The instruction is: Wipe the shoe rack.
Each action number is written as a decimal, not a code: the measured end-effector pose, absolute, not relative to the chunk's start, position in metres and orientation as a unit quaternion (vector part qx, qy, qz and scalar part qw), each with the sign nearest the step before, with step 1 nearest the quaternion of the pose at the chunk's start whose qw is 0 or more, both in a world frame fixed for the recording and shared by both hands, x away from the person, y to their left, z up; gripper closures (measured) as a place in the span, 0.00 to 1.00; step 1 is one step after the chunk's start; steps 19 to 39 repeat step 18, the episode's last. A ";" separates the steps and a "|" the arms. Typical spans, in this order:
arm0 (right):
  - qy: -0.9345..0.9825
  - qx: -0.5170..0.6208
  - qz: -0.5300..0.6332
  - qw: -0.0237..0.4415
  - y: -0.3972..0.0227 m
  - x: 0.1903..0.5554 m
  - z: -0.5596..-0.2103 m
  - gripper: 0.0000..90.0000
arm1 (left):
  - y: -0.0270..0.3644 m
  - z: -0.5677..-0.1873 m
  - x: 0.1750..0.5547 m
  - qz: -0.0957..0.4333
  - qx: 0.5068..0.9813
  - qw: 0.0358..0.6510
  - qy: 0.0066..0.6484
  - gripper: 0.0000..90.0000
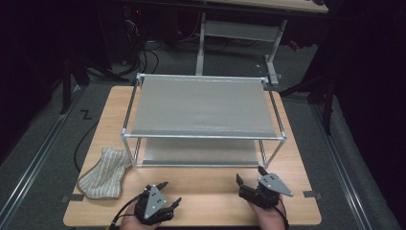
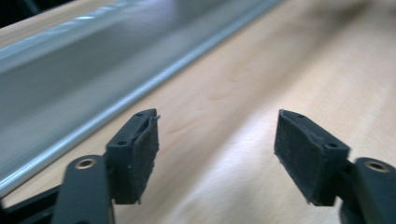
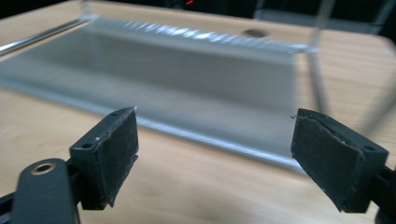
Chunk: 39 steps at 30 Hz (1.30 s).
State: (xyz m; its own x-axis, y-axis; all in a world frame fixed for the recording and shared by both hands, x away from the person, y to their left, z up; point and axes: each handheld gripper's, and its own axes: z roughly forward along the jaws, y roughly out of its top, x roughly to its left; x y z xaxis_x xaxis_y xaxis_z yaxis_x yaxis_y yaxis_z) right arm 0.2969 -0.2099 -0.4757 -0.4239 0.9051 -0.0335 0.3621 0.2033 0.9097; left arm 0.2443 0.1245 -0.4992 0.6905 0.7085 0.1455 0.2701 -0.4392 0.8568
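Beige striped cloth [image 1: 104,173], grey rack [image 1: 201,108], light-wood table [image 1: 201,191]

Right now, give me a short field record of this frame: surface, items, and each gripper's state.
surface: wooden table
rack: two-level metal-framed shelf at the middle of the table, both levels bare
cloth: striped cloth, crumpled at the table's near left, just left of the shelf's front corner
left gripper: jaws open, nothing between them, over bare wood near the front edge
right gripper: jaws open, nothing between them, in front of the shelf's right end
contact: neither gripper touches the cloth or the shelf
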 end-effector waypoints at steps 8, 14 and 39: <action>0.759 0.381 0.441 0.291 -0.180 0.289 -0.488 0.04 | 0.125 -0.499 0.254 0.239 0.813 0.438 0.300 0.28; 0.754 0.389 0.438 0.296 -0.185 0.288 -0.488 0.04 | 0.127 -0.500 0.257 0.236 0.811 0.439 0.308 0.28; 0.755 0.389 0.436 0.298 -0.187 0.289 -0.489 0.04 | 0.129 -0.500 0.257 0.237 0.807 0.441 0.313 0.28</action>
